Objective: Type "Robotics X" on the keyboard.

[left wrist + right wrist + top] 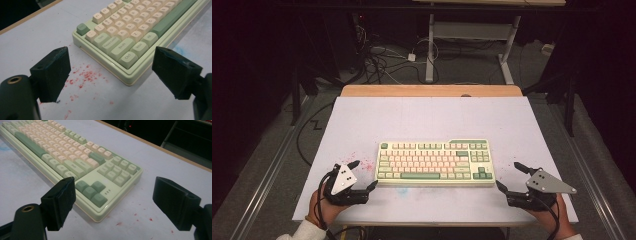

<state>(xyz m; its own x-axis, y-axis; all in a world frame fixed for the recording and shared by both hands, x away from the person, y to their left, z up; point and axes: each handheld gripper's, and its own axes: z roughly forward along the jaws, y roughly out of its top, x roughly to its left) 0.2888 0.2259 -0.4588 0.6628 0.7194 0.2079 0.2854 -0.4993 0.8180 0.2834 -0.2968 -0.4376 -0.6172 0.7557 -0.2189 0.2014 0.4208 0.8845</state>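
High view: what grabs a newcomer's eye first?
The green-and-cream keyboard lies alone at the middle of the white table top. A hand-held gripper flanks each near corner, the left hand-held gripper and the right hand-held gripper, both with jaws open and holding nothing. Red specks stain the top beside the keyboard's left end.

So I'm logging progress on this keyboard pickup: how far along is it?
Barely begun. Done: the left gripper and right gripper flank the keyboard, one at each end. In hand: nothing; both sets of fingers stand open, each aimed at a near corner, with no contact visible. Left: closing on the ends and, probably, lifting; the keyboard lies flat on the white table.
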